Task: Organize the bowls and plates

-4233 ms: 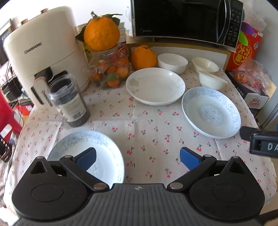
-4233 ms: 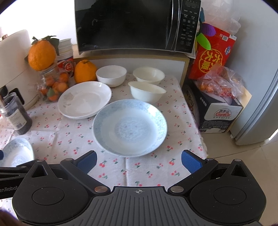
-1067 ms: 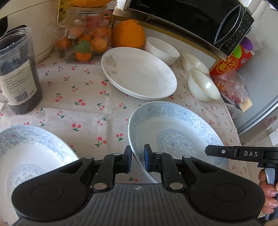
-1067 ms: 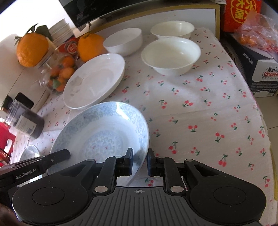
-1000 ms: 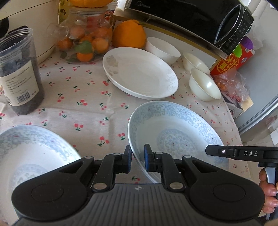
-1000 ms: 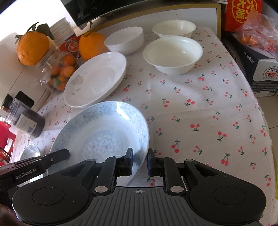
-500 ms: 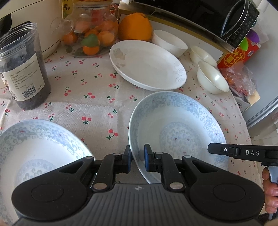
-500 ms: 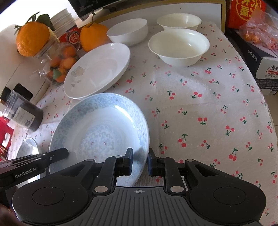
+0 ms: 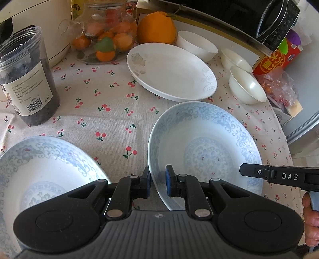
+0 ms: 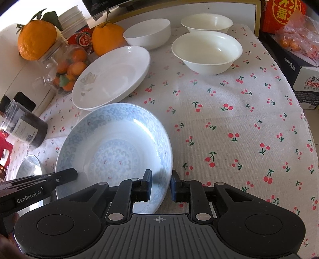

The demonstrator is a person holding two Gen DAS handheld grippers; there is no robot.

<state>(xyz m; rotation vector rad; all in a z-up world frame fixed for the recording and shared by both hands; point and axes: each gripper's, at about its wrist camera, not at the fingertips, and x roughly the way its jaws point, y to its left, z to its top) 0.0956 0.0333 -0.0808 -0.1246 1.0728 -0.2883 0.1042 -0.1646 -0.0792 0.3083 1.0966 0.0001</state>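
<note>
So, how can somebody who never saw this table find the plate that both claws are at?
Start at the microwave and come forward past the plain white plate. The next plate is it: blue scrollwork, one claw at each side. Its blue twin lies further left, untouched.

Glazed ceramic blue-patterned plate (image 10: 111, 151) is gleaming, smooth and glossy, with a bright highlight streaking toward one o'clock. White plate (image 9: 171, 71), at twelve o'clock from it, is showing the same slick glaze, as is the cream bowl (image 10: 207, 50). Tablecloth (image 10: 229, 123) is appearing as matt, coarsely woven cloth printed with cherries. Jar (image 9: 26, 77), at ten o'clock, is looking like clear plastic bearing a paper label.
</note>
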